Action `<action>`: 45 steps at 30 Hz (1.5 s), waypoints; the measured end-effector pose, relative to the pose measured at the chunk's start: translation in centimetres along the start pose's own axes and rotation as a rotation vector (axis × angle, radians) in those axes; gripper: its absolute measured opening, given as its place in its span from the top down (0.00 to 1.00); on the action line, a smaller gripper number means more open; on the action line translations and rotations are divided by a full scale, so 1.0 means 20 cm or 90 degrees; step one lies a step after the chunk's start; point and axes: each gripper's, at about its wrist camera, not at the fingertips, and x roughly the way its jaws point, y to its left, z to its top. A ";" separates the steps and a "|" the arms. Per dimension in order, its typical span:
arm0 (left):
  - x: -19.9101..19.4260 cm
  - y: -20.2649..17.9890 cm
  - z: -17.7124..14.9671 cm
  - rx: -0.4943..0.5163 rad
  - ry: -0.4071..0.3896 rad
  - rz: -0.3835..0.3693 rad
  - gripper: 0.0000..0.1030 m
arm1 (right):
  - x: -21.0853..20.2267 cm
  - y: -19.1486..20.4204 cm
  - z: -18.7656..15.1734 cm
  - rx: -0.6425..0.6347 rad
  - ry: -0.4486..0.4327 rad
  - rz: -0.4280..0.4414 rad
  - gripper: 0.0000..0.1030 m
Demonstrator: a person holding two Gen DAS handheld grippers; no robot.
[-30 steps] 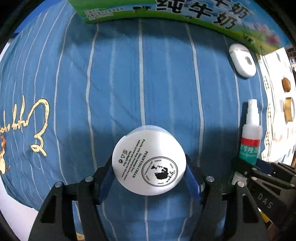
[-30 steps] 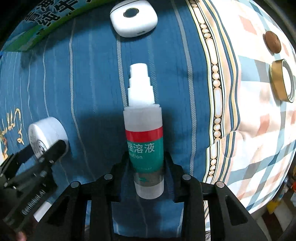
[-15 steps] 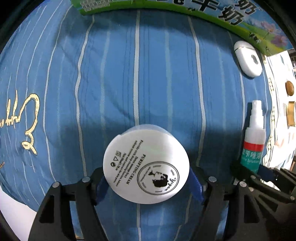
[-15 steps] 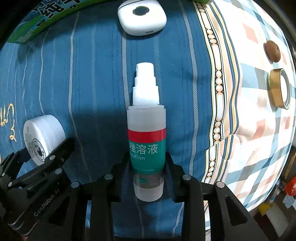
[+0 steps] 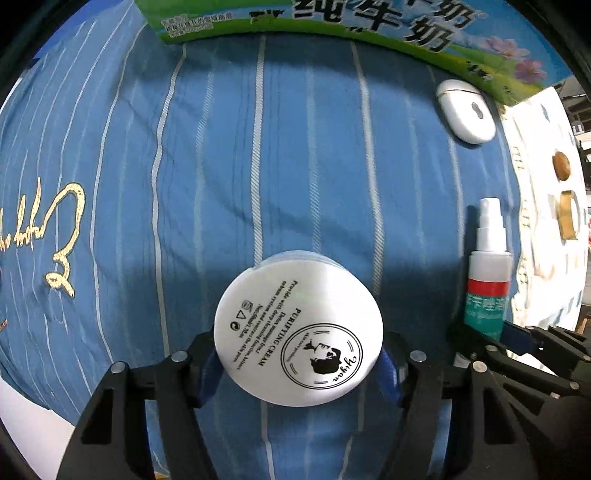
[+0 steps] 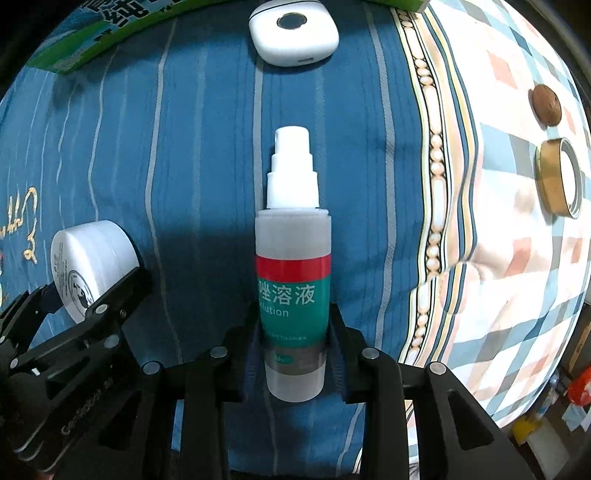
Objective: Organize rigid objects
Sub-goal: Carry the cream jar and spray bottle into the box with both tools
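**Blue striped bedding, a jar and a bottle each in a gripper**

Blue bedding with thin white stripes covers the bed, and a patchwork-patterned cover in white, pink and teal lies along its right side. A green milk carton box sits at the far edge.

The left gripper points straight down with the white cream jar between its blue pads; its jaws are closing, and the pads sit against the jar's sides. The jar's printed lid faces the camera. In the right wrist view the jar shows at the left, tilted on its side in that gripper.

The right gripper is clamped on the lower body of the spray bottle, a clear bottle with a red and green label and a white pump top that points away from the camera. The same bottle appears at the right of the left wrist view.

Beyond the bottle a white rounded case rests on the blue bedding near the box. On the patterned cover lie a small brown round piece and, just below it, a gold ring-shaped object, the two apart from each other.
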 end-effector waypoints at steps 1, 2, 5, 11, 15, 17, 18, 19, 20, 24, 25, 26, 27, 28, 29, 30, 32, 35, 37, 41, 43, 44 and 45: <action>-0.02 0.00 -0.02 -0.003 -0.003 -0.005 0.37 | -0.01 0.00 -0.02 -0.001 -0.002 0.004 0.67; -0.04 0.00 -0.03 -0.004 -0.004 -0.010 0.37 | -0.02 -0.01 -0.04 0.000 -0.005 0.008 0.67; -0.11 -0.01 -0.06 -0.005 -0.015 -0.027 0.37 | -0.05 -0.05 -0.11 -0.002 -0.016 0.019 0.67; -0.34 -0.05 -0.12 0.007 -0.052 -0.056 0.37 | -0.22 -0.09 -0.23 -0.010 -0.047 0.054 0.67; -0.55 -0.06 -0.12 0.014 -0.092 -0.082 0.37 | -0.40 -0.12 -0.28 -0.007 -0.078 0.094 0.67; -0.66 -0.06 -0.07 0.017 -0.113 -0.102 0.37 | -0.52 -0.14 -0.29 -0.005 -0.099 0.120 0.67; -0.70 -0.04 -0.04 0.018 -0.122 -0.110 0.37 | -0.58 -0.16 -0.29 -0.009 -0.111 0.130 0.67; -0.77 -0.03 0.00 0.017 -0.137 -0.122 0.37 | -0.65 -0.16 -0.29 -0.007 -0.127 0.143 0.67; -0.82 -0.02 0.03 0.015 -0.148 -0.131 0.37 | -0.72 -0.18 -0.28 -0.009 -0.142 0.150 0.67; -0.98 0.00 0.22 0.010 -0.181 -0.162 0.37 | -0.97 -0.18 -0.18 -0.013 -0.198 0.181 0.67; -1.00 0.00 0.32 0.008 -0.193 -0.163 0.37 | -1.01 -0.18 -0.12 -0.014 -0.206 0.184 0.67; -1.03 0.01 0.38 0.009 -0.199 -0.162 0.37 | -1.05 -0.18 -0.03 -0.015 -0.213 0.187 0.67; -1.05 0.01 0.44 0.009 -0.204 -0.162 0.37 | -1.09 -0.18 0.02 -0.013 -0.220 0.189 0.67; -1.06 0.02 0.51 0.007 -0.209 -0.160 0.37 | -1.13 -0.17 0.10 -0.007 -0.226 0.189 0.67; -1.06 0.02 0.59 0.013 -0.211 -0.149 0.37 | -1.16 -0.17 0.18 -0.005 -0.228 0.187 0.67; -1.05 0.04 0.64 0.015 -0.212 -0.142 0.37 | -1.18 -0.16 0.26 0.003 -0.229 0.184 0.67; -1.03 0.06 0.78 0.016 -0.208 -0.126 0.37 | -1.19 -0.13 0.44 0.010 -0.218 0.177 0.67; -0.96 0.09 0.97 0.023 -0.194 -0.089 0.37 | -1.16 -0.14 0.66 0.031 -0.202 0.136 0.67; -0.89 0.12 1.08 0.022 -0.172 -0.077 0.37 | -1.11 -0.16 0.79 0.043 -0.183 0.110 0.67; -0.68 0.17 1.30 0.028 -0.114 -0.039 0.37 | -0.96 -0.18 1.04 0.077 -0.133 0.071 0.67; -0.59 0.17 1.38 0.032 -0.092 -0.023 0.37 | -0.87 -0.19 1.13 0.091 -0.110 0.048 0.67; -0.53 0.17 1.42 0.032 -0.073 -0.015 0.37 | -0.83 -0.19 1.18 0.101 -0.099 0.033 0.67; -0.49 0.18 1.45 0.032 -0.061 -0.010 0.37 | -0.80 -0.19 1.21 0.105 -0.091 0.022 0.67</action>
